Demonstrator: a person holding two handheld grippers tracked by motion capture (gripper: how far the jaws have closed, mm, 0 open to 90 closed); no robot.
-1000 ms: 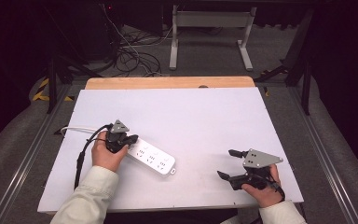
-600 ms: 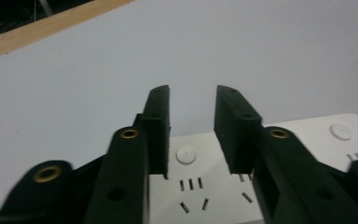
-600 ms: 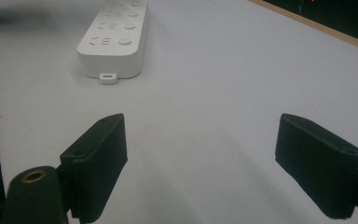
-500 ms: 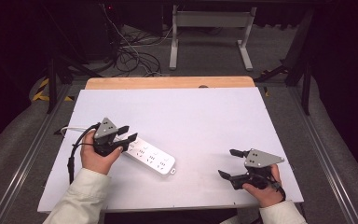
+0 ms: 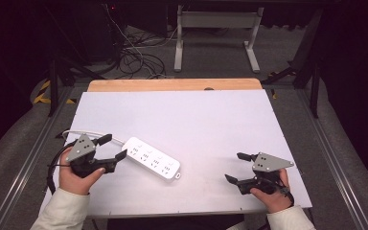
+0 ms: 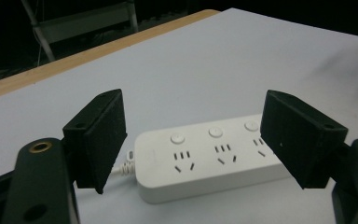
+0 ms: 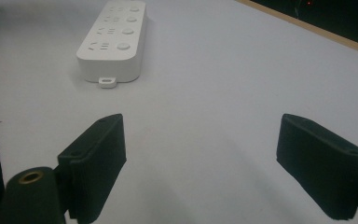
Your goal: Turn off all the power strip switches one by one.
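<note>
Now released: left gripper [image 5: 111, 148] fingers just opened, nothing between them, beside strip [image 5: 152, 164] lying flat mid-desk [image 5: 211, 120]. Right gripper [image 5: 236, 167] spread wide, empty, apart. Placement apparently done; withdrawal left.

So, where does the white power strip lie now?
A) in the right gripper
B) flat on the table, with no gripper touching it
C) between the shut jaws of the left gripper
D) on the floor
B: the power strip lies flat on the table, and the open left gripper is just clear of its cable end.
</note>
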